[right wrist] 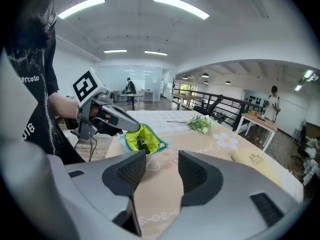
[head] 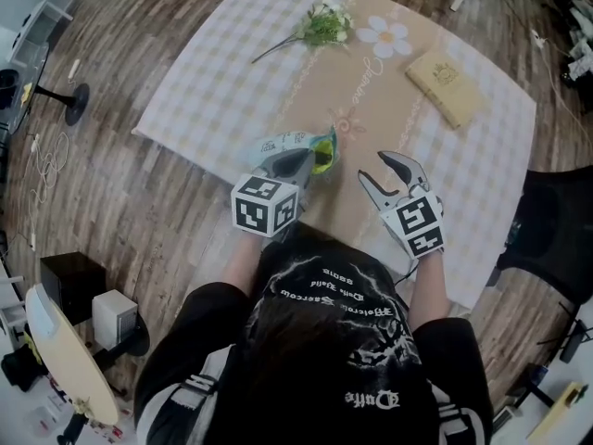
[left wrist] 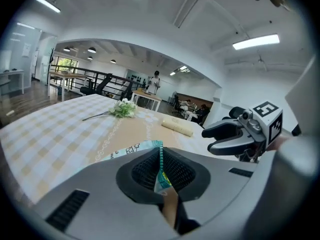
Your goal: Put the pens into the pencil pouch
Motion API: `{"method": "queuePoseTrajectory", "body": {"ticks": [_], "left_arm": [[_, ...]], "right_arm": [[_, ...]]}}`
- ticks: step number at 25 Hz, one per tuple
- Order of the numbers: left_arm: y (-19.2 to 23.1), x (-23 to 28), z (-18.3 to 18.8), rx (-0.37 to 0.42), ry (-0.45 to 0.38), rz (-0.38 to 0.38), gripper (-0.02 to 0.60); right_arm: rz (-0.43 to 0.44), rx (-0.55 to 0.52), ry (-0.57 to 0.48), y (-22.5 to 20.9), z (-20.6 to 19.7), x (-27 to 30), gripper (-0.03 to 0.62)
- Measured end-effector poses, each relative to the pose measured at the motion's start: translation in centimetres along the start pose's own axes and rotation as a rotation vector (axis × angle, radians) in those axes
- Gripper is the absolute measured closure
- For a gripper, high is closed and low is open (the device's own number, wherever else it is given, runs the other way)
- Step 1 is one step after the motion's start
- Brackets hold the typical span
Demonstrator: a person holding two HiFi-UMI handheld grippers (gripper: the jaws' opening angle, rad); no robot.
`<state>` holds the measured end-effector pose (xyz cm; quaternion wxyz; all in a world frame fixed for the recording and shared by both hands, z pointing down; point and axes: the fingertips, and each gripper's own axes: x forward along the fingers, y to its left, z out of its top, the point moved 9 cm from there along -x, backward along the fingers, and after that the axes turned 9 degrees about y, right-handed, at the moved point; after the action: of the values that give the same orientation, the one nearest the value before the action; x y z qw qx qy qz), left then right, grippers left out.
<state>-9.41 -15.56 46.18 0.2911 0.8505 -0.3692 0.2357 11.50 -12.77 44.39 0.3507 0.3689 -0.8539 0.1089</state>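
The pencil pouch [head: 298,144], teal-edged with a lime lining, lies near the front edge of the checked tablecloth [head: 213,82]. My left gripper [head: 310,160] is shut on the pouch's zipper rim [left wrist: 160,164] and holds its mouth up and open. In the right gripper view a dark pen [right wrist: 141,144] lies inside the pouch [right wrist: 145,138], beside the left gripper [right wrist: 131,128]. My right gripper [head: 372,168] hovers just right of the pouch, open, with nothing between its fingers [right wrist: 134,170]. The left gripper view shows the right gripper [left wrist: 208,139] apart from the pouch [left wrist: 135,150].
A sprig of white flowers [head: 322,24] lies at the far side of the cloth. A tan book [head: 445,83] rests at the far right, next to a printed daisy [head: 384,35]. A black chair [head: 556,239] stands off the table's right edge.
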Motion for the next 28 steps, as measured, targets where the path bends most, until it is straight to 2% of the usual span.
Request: {"method": "queuePoseTrajectory", "body": {"ticks": [6, 12, 17, 23, 25, 28], "left_arm": [[-2.9, 2.2, -1.7, 0.092, 0.086, 0.078, 0.549], [-5.1, 4.1, -4.0, 0.096, 0.140, 0.138, 0.549], [-6.4, 4.8, -5.9, 0.127, 0.158, 0.239, 0.548], [-7.4, 5.6, -8.3, 0.018, 0.199, 0.259, 0.537], [-7.8, 5.8, -9.1, -0.023, 0.224, 0.247, 0.481], [-8.3, 6.0, -9.9, -0.046, 0.239, 0.246, 0.434]], "right_arm": [[-0.050, 0.087, -0.019, -1.1, -3.3, -2.7, 0.382], [-0.076, 0.112, -0.005, -1.5, -6.1, -4.4, 0.382], [-0.084, 0.116, 0.009, -1.6, -7.9, -5.4, 0.382], [-0.050, 0.098, 0.014, -1.4, -9.3, -5.6, 0.382], [-0.037, 0.088, 0.016, -1.3, -9.6, -5.6, 0.382], [-0.020, 0.081, 0.018, -1.2, -10.1, -5.7, 0.382]]}}
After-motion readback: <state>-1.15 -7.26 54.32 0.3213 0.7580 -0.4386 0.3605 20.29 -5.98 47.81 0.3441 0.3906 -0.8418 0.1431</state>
